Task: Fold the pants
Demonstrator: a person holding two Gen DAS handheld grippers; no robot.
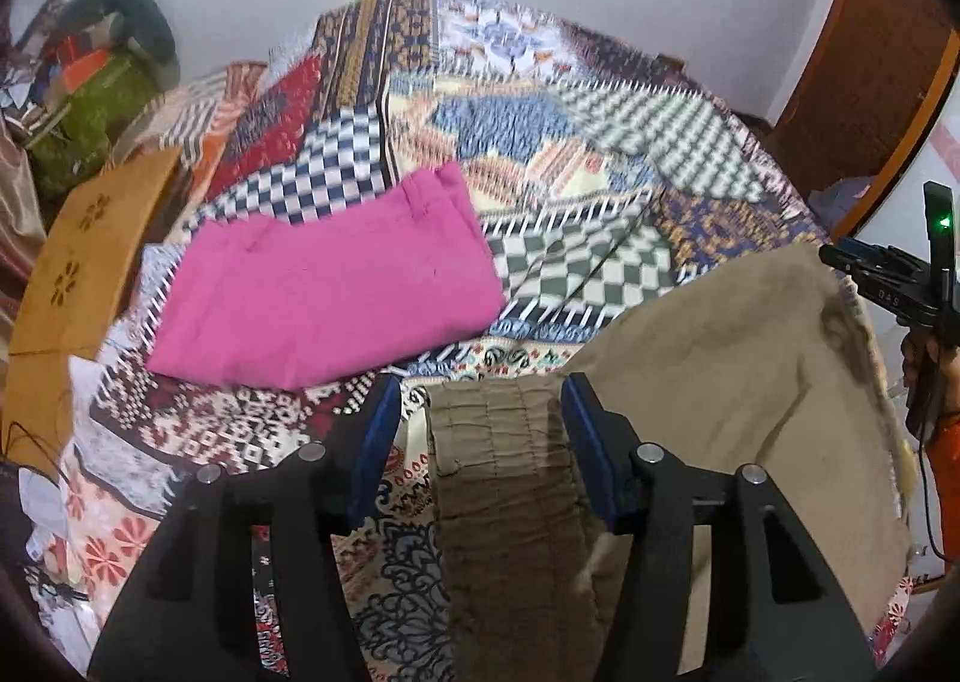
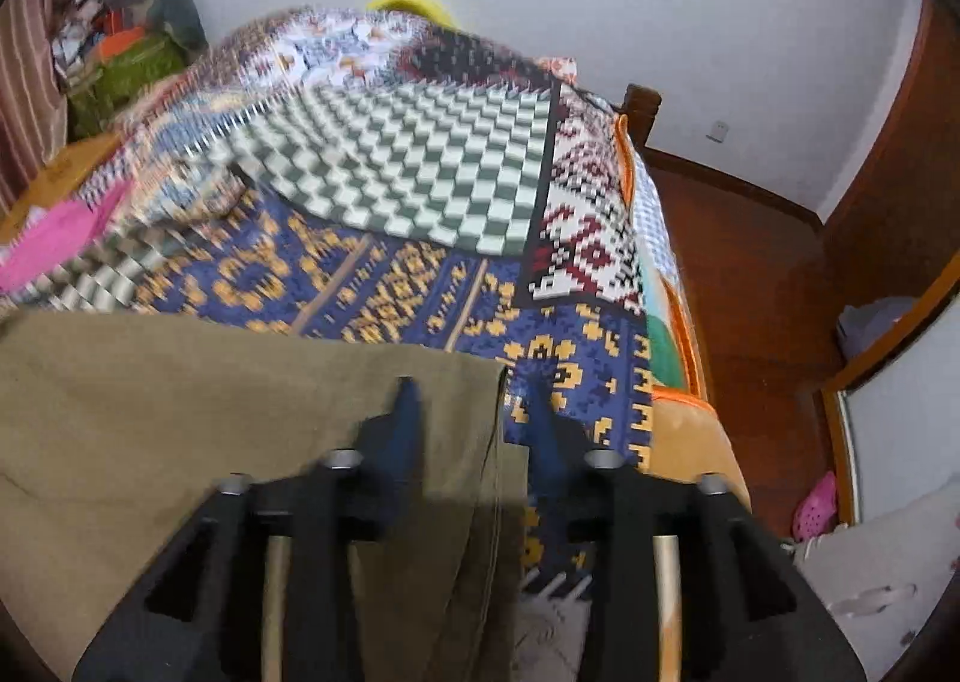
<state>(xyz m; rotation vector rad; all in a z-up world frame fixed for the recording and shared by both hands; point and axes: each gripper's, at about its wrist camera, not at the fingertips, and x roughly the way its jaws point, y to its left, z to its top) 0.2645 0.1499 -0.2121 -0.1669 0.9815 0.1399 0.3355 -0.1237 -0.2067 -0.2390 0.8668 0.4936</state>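
Khaki pants lie on the patterned bedspread. In the left wrist view my left gripper is open, its blue fingers on either side of the gathered waistband. In the right wrist view my right gripper is open over the pants' right edge; the left finger is above the cloth, the right finger above the bedspread. The right gripper also shows at the right edge of the left wrist view.
Folded pink pants lie on the bed to the left, also seen at the left edge of the right wrist view. A wooden headboard is at left. The bed's right edge drops to a wooden floor.
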